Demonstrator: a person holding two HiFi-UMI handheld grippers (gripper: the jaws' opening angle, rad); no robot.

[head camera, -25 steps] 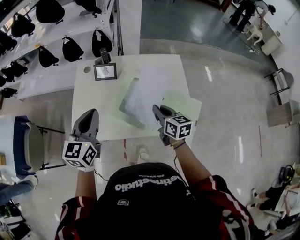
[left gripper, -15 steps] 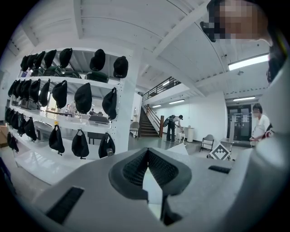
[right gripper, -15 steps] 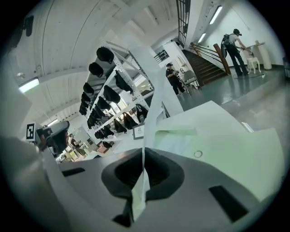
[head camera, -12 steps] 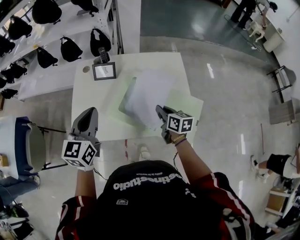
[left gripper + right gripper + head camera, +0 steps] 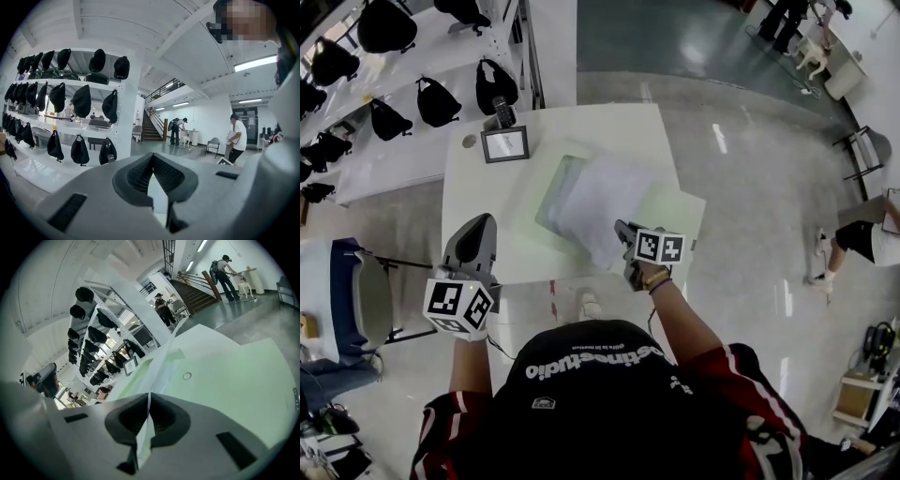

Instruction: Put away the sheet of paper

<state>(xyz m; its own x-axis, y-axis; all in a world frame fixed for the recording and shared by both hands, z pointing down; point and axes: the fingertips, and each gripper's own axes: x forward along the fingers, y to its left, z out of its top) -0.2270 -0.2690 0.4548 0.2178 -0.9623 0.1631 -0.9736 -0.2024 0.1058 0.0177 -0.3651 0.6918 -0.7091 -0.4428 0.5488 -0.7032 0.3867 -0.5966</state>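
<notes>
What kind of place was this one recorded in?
Probably a shop or showroom in a large hall: white shelves lined with black caps and bags, a staircase at the back, and a polished floor round the white table.

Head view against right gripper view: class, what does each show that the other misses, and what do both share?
Only the head view shows the left hand-held gripper. Only the right gripper view shows the right hand-held gripper pinched shut on the sheet of paper. Both show the sheet, the pale green folder and the framed picture.
</notes>
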